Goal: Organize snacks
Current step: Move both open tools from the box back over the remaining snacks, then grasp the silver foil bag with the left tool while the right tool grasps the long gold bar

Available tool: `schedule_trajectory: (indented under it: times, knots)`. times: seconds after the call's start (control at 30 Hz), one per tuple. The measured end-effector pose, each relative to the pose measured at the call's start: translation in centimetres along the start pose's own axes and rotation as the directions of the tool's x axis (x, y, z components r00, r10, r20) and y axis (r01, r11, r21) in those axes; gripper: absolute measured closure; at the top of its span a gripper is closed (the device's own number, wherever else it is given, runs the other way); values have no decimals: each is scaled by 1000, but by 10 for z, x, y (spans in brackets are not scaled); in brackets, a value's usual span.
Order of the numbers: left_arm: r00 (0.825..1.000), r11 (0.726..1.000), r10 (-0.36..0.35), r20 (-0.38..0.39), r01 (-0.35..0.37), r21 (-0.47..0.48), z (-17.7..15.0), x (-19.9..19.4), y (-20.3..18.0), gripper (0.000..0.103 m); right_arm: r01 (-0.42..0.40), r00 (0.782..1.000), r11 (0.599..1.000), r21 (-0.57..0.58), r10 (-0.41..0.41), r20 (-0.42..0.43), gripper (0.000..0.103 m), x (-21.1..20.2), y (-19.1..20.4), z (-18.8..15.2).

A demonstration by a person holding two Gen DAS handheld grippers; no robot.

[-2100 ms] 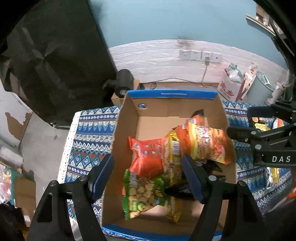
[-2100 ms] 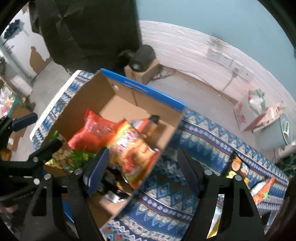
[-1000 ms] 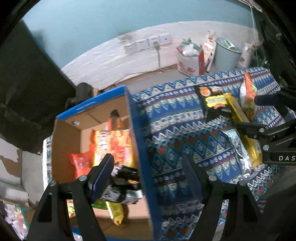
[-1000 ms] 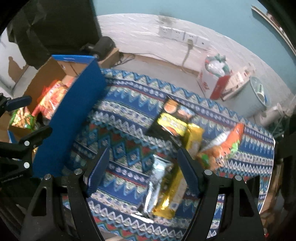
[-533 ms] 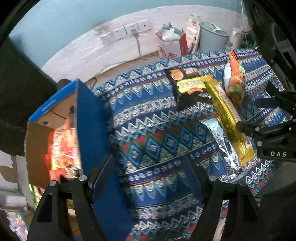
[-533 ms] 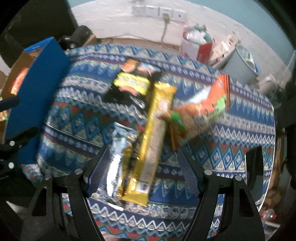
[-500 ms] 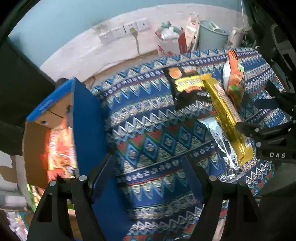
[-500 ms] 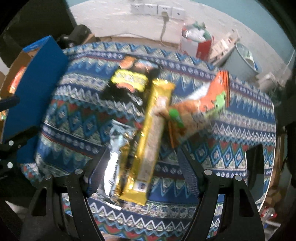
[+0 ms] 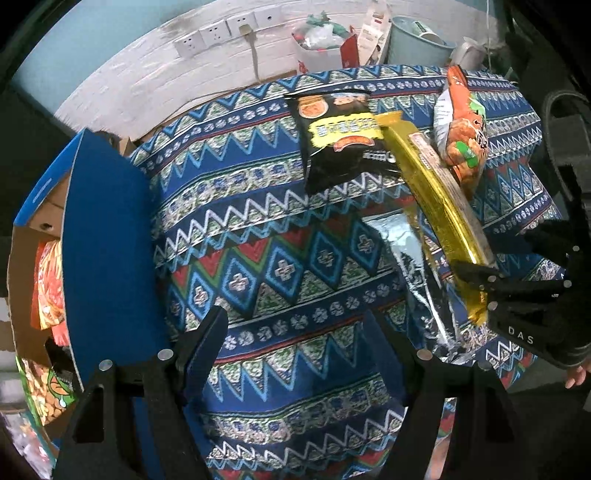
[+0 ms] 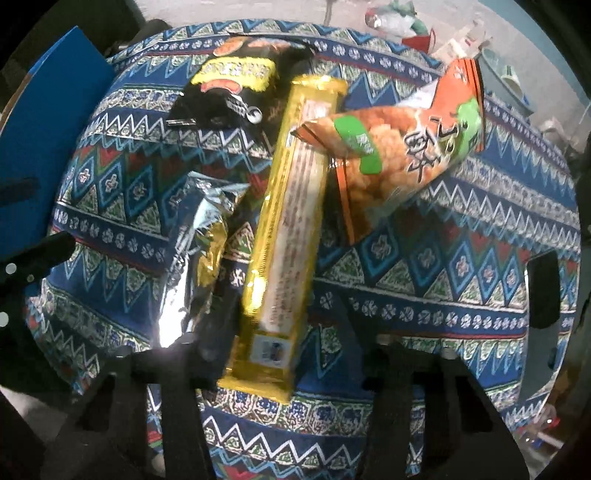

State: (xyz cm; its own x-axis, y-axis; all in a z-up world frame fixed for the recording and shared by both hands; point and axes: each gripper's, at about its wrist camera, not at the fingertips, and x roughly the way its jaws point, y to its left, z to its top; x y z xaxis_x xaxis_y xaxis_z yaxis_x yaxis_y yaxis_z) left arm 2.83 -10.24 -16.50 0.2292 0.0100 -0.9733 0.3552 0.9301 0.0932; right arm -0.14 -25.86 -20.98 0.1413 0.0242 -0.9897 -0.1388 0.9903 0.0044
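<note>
Several snack packs lie on the patterned cloth (image 9: pixel 280 266): a black chip bag (image 9: pixel 341 134) (image 10: pixel 229 85), a long gold pack (image 9: pixel 439 206) (image 10: pixel 291 229), an orange and green bag (image 9: pixel 463 133) (image 10: pixel 399 147) and a silver foil pack (image 9: pixel 417 273) (image 10: pixel 195 254). My right gripper (image 10: pixel 286 317) is open, with its fingers either side of the near end of the gold pack; it also shows at the right of the left wrist view (image 9: pixel 517 295). My left gripper (image 9: pixel 295 332) is open and empty over bare cloth. The cardboard box (image 9: pixel 99 236) with snacks inside stands at the left.
The box's blue flap (image 10: pixel 48 122) stands up at the cloth's left edge. Beyond the table are a white wall with sockets (image 9: pixel 221 26), a bag of rubbish (image 9: pixel 321 40) and a pale bin (image 9: pixel 417 40). The cloth drops off at the right edge.
Both grippers have swung right, away from the box, over the loose snacks. The right gripper has come down low over the gold pack, which now lies between its fingers.
</note>
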Motion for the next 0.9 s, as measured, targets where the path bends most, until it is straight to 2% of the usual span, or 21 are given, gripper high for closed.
schedule_trajectory:
  times: [0.4,0.6,0.73,0.9]
  knots:
    - [996,997,-80,-36,80,-10,20,15,-43,25,20,1000,1000,14,-19,-17,74,-13,-38,-34]
    - [997,998,-58,-42,58,-2,27,28,-64,22,-37,999,998,54,37,-7,72,-19,-68,-50]
    - [996,998,-58,-64,58,0,32,38,-72,22,-52,999,997,63,51,18,66,-20,-76,-42]
    - [994,996,-84,-74,84,-12,35,50,-76,22,-47,998,997,64,43,49,65,-18,-77,-29]
